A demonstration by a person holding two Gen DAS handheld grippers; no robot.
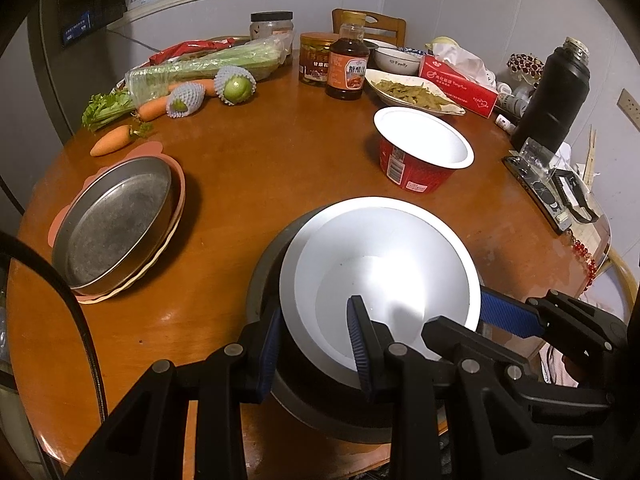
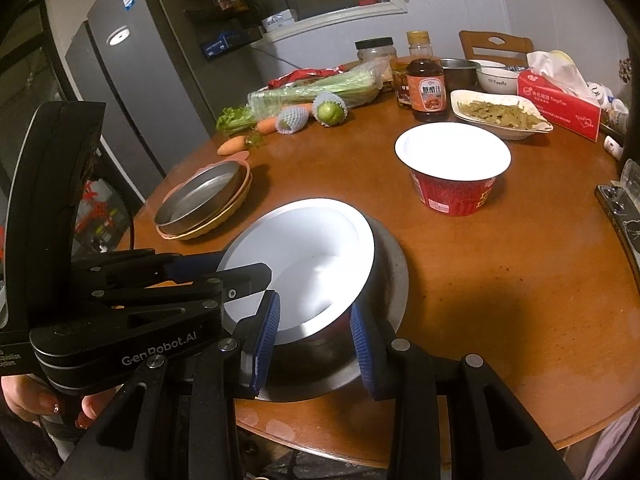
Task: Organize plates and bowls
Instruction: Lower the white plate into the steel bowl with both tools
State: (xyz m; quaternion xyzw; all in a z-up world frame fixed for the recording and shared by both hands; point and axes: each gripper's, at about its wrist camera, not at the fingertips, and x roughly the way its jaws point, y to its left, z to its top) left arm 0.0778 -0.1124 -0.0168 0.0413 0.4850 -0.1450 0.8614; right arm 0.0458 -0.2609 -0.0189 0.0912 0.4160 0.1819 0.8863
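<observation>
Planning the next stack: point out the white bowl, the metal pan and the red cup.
white bowl (image 1: 384,256): left wrist view, inner wall.
metal pan (image 1: 116,224): left wrist view, flat bottom.
red cup (image 2: 454,152): right wrist view, white interior.

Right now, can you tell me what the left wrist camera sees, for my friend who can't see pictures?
The left gripper pinches the rim of a white bowl nested in a metal bowl on a round wooden table, while the right gripper grips the white bowl's other side. Farther back are a metal pan, a red cup, carrots and bottles.
</observation>
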